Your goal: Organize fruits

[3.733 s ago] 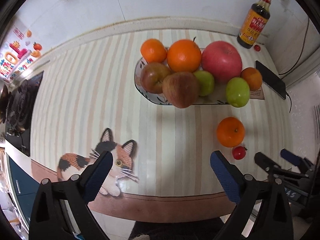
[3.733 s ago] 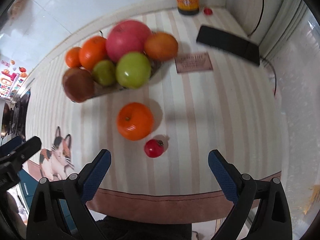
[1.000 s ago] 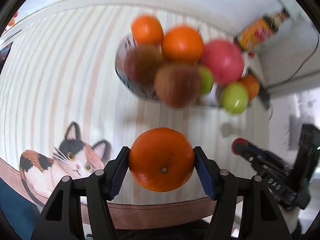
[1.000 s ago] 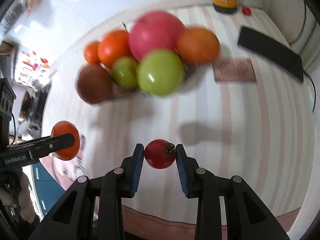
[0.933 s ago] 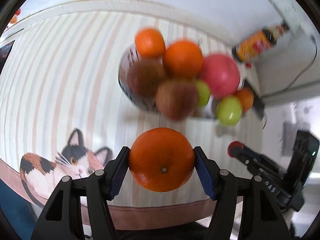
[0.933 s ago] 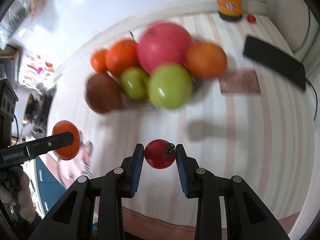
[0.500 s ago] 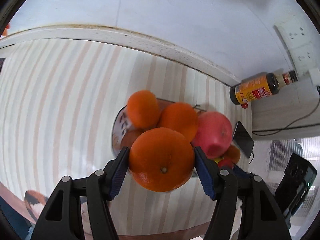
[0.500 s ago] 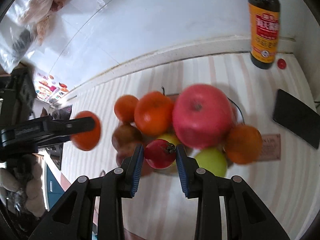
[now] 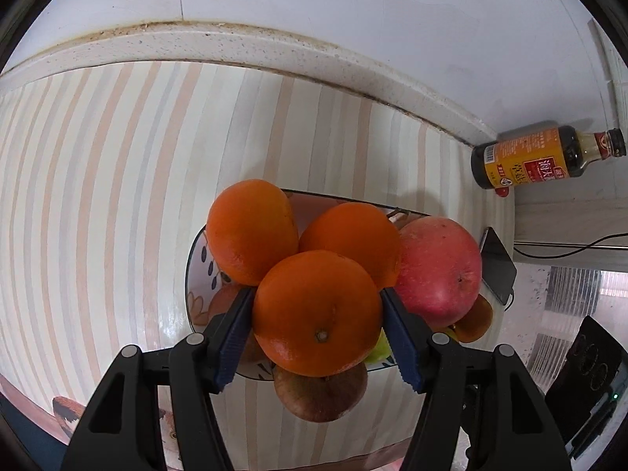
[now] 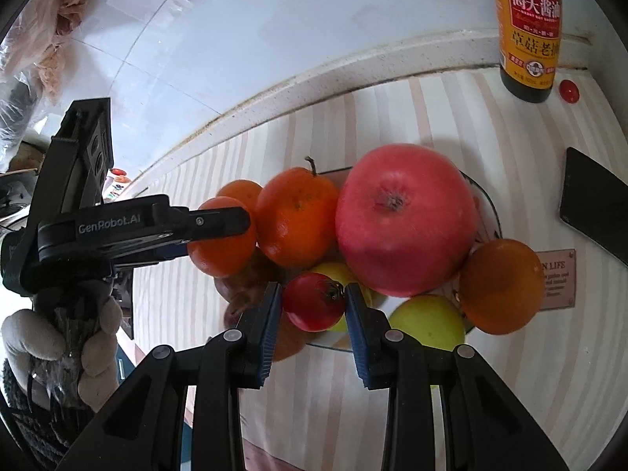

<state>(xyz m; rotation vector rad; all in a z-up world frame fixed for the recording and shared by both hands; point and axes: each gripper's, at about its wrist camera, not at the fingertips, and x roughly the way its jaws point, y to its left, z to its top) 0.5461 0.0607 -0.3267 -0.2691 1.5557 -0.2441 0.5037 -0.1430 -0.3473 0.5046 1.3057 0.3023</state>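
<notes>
My left gripper (image 9: 318, 314) is shut on a large orange (image 9: 318, 314) and holds it above the fruit plate (image 9: 196, 274). The plate carries two oranges (image 9: 251, 231), a big red apple (image 9: 439, 271), brownish apples (image 9: 320, 398) and green fruit. My right gripper (image 10: 314, 302) is shut on a small red tomato (image 10: 314, 302), hanging over the near side of the same pile. In the right wrist view the left gripper (image 10: 219, 235) with its orange (image 10: 221, 251) shows at the pile's left, next to the red apple (image 10: 404, 223) and a green apple (image 10: 428, 322).
A soy sauce bottle (image 10: 528, 27) stands against the back wall with a small red cap (image 10: 569, 90) beside it. A black phone (image 10: 592, 208) and a small card (image 10: 557, 278) lie right of the plate. A gloved hand (image 10: 59, 349) holds the left gripper. The striped cloth (image 9: 98, 196) left of the plate is bare.
Both grippers have moved from the table's front edge to above the fruit plate, each carrying its fruit. The pile now lies directly under both.
</notes>
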